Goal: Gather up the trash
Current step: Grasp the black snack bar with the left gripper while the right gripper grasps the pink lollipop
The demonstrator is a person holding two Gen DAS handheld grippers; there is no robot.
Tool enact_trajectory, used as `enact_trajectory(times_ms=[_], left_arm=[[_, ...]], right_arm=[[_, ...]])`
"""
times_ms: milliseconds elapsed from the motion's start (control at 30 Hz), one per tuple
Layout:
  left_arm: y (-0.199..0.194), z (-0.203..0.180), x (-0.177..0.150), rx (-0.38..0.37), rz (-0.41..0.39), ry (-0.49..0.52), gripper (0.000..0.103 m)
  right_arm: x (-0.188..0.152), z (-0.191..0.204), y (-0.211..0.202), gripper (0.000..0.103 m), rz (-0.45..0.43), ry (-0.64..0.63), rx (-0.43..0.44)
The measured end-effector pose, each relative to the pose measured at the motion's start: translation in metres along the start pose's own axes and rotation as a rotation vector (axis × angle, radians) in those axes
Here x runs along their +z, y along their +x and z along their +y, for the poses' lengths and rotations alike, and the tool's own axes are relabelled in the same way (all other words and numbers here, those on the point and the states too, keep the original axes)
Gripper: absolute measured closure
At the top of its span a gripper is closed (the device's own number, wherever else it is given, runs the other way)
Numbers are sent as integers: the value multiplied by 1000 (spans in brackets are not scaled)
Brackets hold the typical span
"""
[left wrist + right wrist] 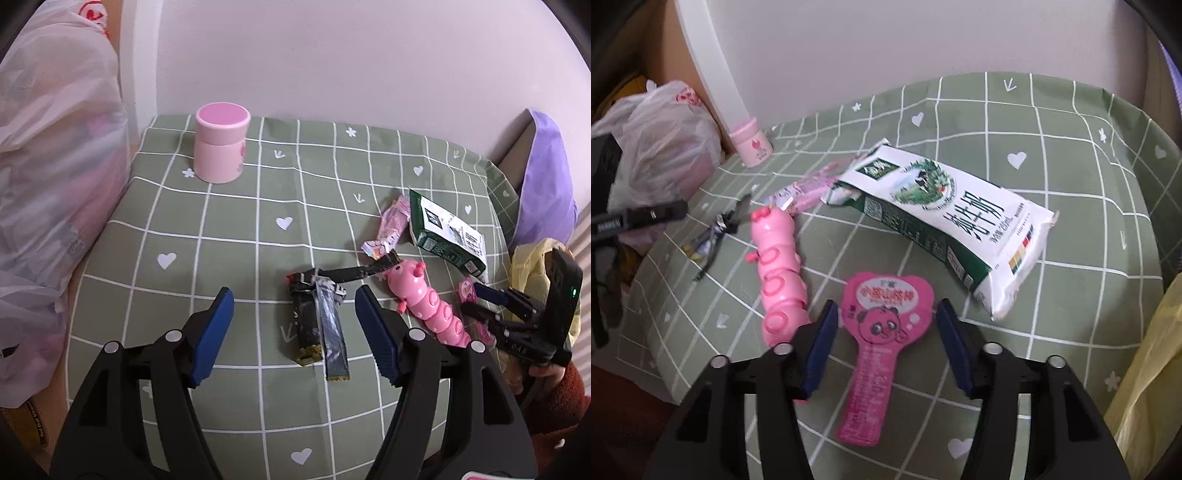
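Wrapper (pixel 877 343): pink, flat, thin; lies just right of the caterpillar toy (pixel 777 273)
Handling: likely light, floppy, slippery; pinch the wide head
Right gripper (pixel 884 347): spread astride it, not gripping
Left gripper (pixel 295 334): released, empty

both cameras look steeply down along their own fingers at the table (pixel 236 236), close above it. the left wrist view faces the far left corner by the wall; the right wrist view sits nearer the right edge. both share the pink caterpillar toy (pixel 424 306) (pixel 777 266) and milk carton (pixel 448 230) (pixel 945 221).
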State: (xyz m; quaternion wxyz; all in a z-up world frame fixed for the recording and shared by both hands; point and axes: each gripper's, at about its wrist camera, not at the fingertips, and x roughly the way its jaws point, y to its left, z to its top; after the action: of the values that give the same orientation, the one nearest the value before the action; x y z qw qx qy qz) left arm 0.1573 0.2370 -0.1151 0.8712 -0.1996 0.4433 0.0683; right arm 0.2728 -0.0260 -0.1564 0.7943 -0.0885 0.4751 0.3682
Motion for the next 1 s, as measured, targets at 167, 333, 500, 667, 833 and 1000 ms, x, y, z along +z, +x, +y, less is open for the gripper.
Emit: enact_trajectory(times_ms=[167,333,500,667,833,1000], left_arm=[[5,-10,-4,-40,36,41,32],[8,-15,-5,-57,45,40,28],[4,-11,-1,-51,15,13,25],[3,-12,-1,-48,2,16,21],[5,-14,-4,-55,46,33,21],[-1,-11,-1,-27,17,25,21]], right_arm=[[3,-1,-17,70,-26,21,-8],[-4,-4,-33,70,-57,33,-1],[-15,-2,-42,43,-88,2,19],[-23,0,-32,44,2,-29,-13],[-23,2,-43,45,-34,-45,-97],[-15,-8,-71,45,-125,1,-169]])
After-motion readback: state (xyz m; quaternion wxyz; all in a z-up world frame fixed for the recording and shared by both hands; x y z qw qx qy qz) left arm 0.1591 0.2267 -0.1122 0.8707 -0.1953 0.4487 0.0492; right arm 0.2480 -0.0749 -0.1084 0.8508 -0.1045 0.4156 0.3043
